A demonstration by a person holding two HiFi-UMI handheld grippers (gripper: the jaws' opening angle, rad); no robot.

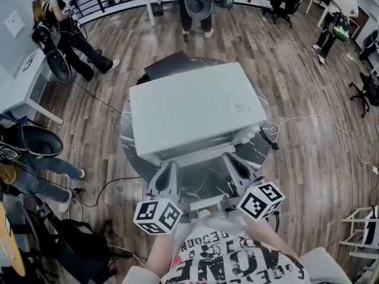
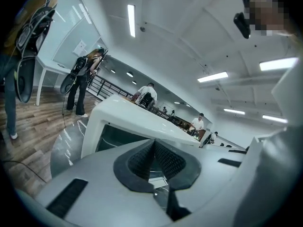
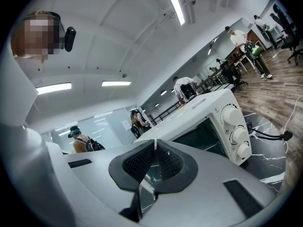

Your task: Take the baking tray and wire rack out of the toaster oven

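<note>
At the centre of a round, dark counter (image 1: 131, 154) veined with white stands the toaster oven (image 1: 192, 108), a white box with rounded edges and a plain flat top, its front turned toward the person. In the right gripper view the front shows a dark glass door (image 3: 204, 137) in a white frame. Beside the door, on the side at that view's right, three round white knobs (image 3: 239, 134) sit in a column. The glass is too dark to show what lies behind it. A black cord (image 3: 271, 136) lies on the counter by the knob side of the oven. The left hand-held gripper (image 1: 170, 169) and the right hand-held gripper (image 1: 234, 161) are level with each other just in front of the oven. Both point at its front and neither touches it. Each carries a cube with black-and-white square markers at its rear. In the left gripper view the left hand-held gripper's (image 2: 153, 144) ribbed dark pads are pressed together with nothing between them. In the right gripper view the right hand-held gripper's (image 3: 155, 144) pads likewise meet on nothing. Around the counter is a wooden floor (image 1: 302, 158), with several people standing well back from it.
</note>
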